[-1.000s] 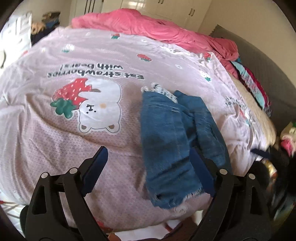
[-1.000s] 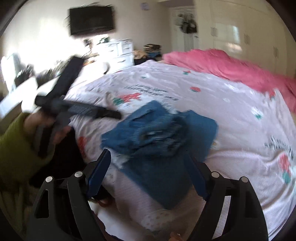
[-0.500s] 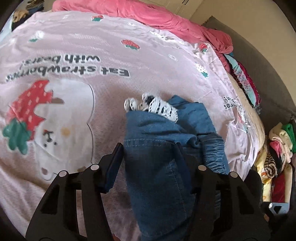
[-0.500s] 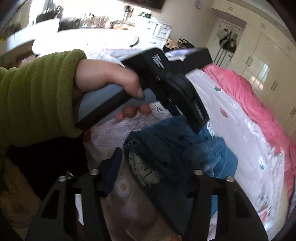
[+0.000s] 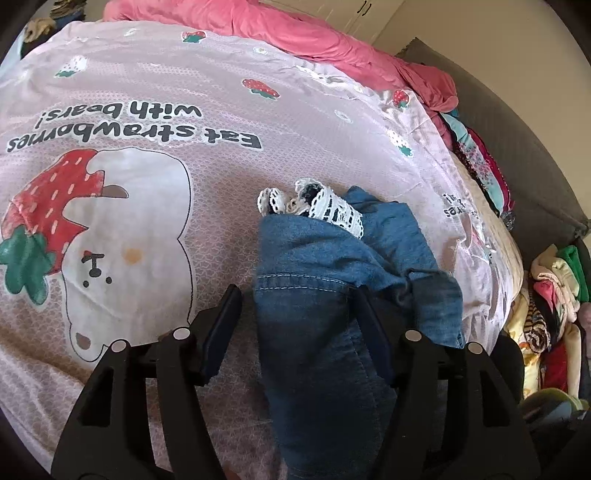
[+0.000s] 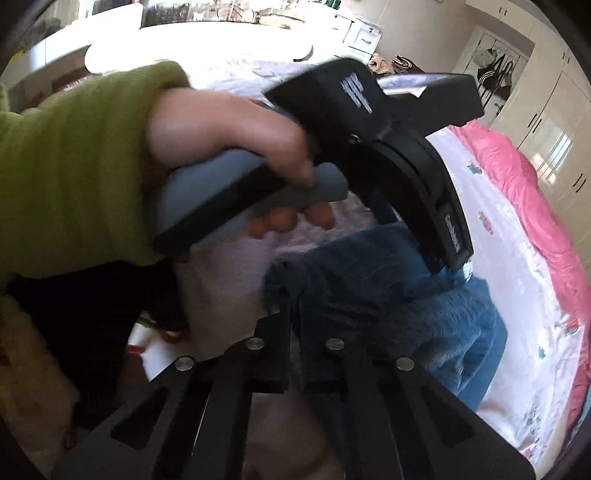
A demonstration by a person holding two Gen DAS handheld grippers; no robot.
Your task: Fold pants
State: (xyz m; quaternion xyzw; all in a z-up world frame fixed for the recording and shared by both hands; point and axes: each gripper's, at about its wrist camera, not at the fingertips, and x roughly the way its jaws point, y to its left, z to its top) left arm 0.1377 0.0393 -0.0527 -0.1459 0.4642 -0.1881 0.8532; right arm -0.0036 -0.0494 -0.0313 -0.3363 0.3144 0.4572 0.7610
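The blue denim pants (image 5: 325, 295) lie bunched on the pink bedspread (image 5: 184, 92), with white lace trim (image 5: 317, 206) at their far end. My left gripper (image 5: 295, 306) is open, its jaws set either side of the near denim fold. In the right wrist view my right gripper (image 6: 293, 317) is shut on the near edge of the pants (image 6: 424, 306). The left gripper's body (image 6: 369, 122), held by a hand in a green sleeve, hangs over the pants there.
A pink quilt (image 5: 295, 33) lies across the far end of the bed. A grey headboard (image 5: 517, 147) and piles of clothes (image 5: 554, 295) are at the right. White wardrobes (image 6: 546, 103) and a white table (image 6: 203, 44) stand beyond.
My right gripper closed from open onto the pants' edge. My left gripper moved forward and down over the pants and stayed open.
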